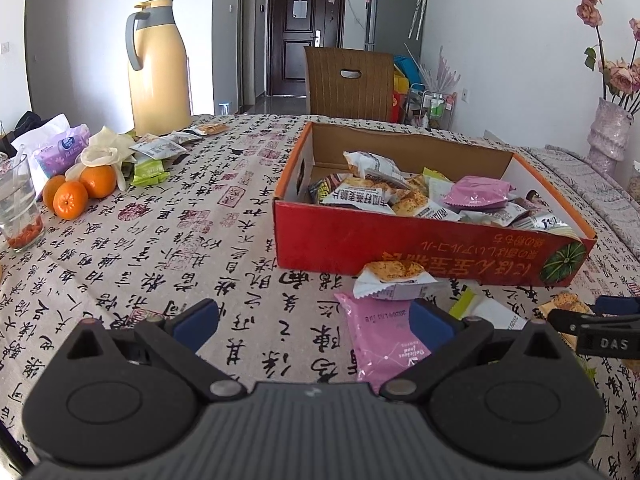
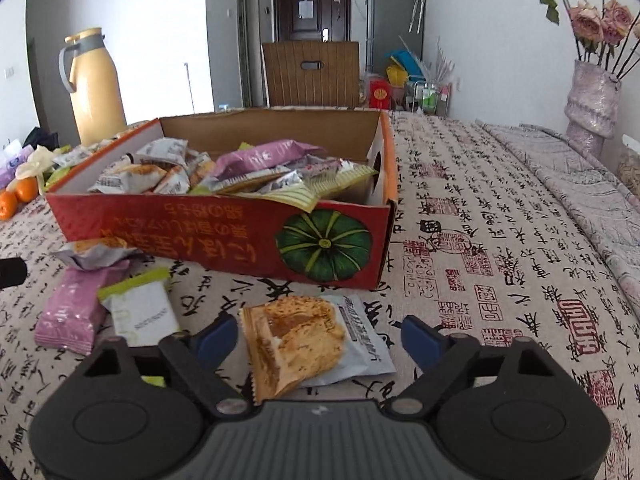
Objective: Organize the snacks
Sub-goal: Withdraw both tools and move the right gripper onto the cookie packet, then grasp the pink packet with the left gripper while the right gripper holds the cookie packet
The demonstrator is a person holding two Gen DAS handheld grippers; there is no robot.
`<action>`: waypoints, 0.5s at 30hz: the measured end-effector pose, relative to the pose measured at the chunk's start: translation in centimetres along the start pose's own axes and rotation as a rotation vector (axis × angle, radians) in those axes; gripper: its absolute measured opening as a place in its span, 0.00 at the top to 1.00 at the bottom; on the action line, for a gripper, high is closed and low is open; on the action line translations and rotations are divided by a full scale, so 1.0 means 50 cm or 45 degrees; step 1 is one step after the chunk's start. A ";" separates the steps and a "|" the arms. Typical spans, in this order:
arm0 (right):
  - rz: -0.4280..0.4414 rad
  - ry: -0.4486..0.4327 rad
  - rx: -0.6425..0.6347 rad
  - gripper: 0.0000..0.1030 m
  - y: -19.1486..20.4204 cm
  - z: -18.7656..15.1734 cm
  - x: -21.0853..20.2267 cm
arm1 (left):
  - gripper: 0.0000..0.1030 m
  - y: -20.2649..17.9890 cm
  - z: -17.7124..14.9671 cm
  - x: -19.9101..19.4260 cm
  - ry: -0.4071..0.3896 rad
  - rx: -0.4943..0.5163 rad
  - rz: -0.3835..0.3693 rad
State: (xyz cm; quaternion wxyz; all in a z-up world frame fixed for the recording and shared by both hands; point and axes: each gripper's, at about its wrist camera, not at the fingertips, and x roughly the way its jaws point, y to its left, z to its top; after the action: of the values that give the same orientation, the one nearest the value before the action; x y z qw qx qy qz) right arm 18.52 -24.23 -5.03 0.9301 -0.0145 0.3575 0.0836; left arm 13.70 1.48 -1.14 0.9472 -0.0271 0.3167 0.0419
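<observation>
A red cardboard box (image 1: 400, 248) (image 2: 200, 236) with a pumpkin picture holds several snack packets. In front of it lie loose packets: a white cracker packet (image 1: 394, 280), a pink packet (image 1: 380, 332) (image 2: 76, 304) and a green-and-white packet (image 2: 140, 308). My left gripper (image 1: 316, 320) is open low over the tablecloth, and its right finger overlaps the pink packet's edge. My right gripper (image 2: 320, 334) is open around an orange cracker packet (image 2: 304, 340) lying flat on the cloth. The left pad is close to that packet's edge and the right pad stands apart from it. The right gripper's finger (image 1: 592, 320) also shows at the left wrist view's right edge.
A yellow thermos (image 1: 158, 68), oranges (image 1: 76, 192), a glass (image 1: 20, 204), a tissue pack (image 1: 60, 152) and more snack packets (image 1: 156, 148) sit at the table's far left. A brown chair (image 1: 348, 80) stands behind the box. A vase with roses (image 2: 592, 100) is at the far right.
</observation>
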 end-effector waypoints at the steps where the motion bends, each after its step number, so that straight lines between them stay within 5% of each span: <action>1: 0.008 0.015 -0.005 0.20 -0.001 0.001 0.006 | 0.00 -0.002 -0.001 0.001 0.003 0.002 0.001; 6: 0.032 0.040 -0.011 0.23 -0.002 -0.005 0.020 | 0.00 -0.013 -0.001 0.009 0.024 0.010 0.005; 15: 0.010 -0.043 -0.055 0.52 0.004 -0.014 -0.003 | 0.00 -0.049 -0.001 0.036 0.095 0.033 0.017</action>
State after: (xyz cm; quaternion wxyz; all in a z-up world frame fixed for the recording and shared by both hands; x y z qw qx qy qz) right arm 17.92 -24.10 -5.45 0.9350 -0.0318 0.3400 0.0954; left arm 15.33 -0.86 -2.20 0.9347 -0.0141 0.3524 0.0430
